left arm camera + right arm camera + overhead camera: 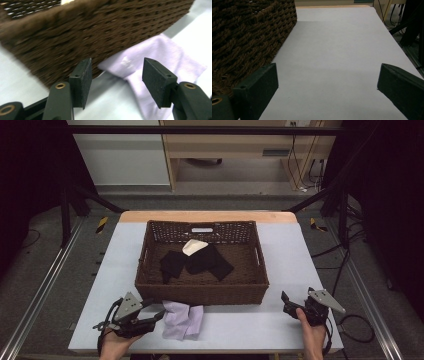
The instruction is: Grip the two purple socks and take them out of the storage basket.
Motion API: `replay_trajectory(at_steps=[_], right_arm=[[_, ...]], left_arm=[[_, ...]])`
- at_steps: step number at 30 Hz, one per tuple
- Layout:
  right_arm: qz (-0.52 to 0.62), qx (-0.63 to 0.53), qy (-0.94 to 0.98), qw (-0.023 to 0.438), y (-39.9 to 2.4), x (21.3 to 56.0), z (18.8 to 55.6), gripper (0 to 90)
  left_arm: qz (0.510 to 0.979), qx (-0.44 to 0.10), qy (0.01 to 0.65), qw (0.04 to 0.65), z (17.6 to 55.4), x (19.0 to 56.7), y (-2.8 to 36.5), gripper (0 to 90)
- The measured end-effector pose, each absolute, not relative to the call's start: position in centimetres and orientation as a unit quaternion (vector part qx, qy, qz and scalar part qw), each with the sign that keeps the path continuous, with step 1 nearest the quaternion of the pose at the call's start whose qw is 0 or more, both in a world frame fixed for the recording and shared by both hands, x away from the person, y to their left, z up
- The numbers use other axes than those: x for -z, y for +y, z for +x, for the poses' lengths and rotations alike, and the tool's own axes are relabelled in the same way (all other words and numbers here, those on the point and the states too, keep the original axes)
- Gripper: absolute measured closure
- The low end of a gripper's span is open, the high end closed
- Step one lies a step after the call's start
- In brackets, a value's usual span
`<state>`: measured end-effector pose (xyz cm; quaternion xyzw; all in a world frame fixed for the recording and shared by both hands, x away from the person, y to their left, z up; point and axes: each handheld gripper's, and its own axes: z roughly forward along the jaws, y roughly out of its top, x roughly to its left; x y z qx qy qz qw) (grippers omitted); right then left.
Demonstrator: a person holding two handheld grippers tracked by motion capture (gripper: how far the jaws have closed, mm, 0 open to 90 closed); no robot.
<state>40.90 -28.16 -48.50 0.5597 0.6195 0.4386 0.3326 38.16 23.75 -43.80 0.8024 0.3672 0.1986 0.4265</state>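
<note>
Lay crumpled on the table [280, 245], the lilac cloth [184, 319], near the front edge toward the front-left corner, its far side touching or tucked just under the front wall of the wicker basket [200, 294]. Looked thin, soft and light; probably limp when lifted, likely to drape and trail rather than hold any shape. Not fragile, not slippery by its matte weave, though a small glossy patch showed on a fold in the left gripper view, cause unclear. Best taken, by judgement, at a raised fold or at the nearest corner [117, 67], where a pinch could catch several layers instead of sliding off a flat single ply.

Hovered just left of the cloth, the left gripper [155, 316], jaws parted with nothing between them, pads [157, 80] framing the cloth's near corner. Rested near the front-right corner, the right gripper [290, 307], jaws spread wide and empty over bare table.

Held already, inside the basket: two black cloths [196, 261] and a cream piece [194, 246] toward the back wall.

Little room at the cloth's far side, hemmed by the basket wall; a pull toward the front edge would probably be needed to free it. Short margin there before the table's front edge. Plenty of bare surface along the right edge and beside the basket's right wall [244, 32]; open air above the basket rim for a lift-over.
</note>
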Motion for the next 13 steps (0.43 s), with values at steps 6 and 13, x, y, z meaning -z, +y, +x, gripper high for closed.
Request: replay_trajectory(at_steps=[6,13], right_arm=[[0.561,-0.44,0.618,0.333,-28.2,48.5,40.9,3.8],[0.563,-0.443,0.617,0.326,-28.3,48.5,40.9,3.7]], left_arm=[[0.785,-0.214,0.381,0.439,38.1,43.9,25.5,36.7],[0.767,-0.232,0.391,0.454,38.0,43.2,26.2,32.9]])
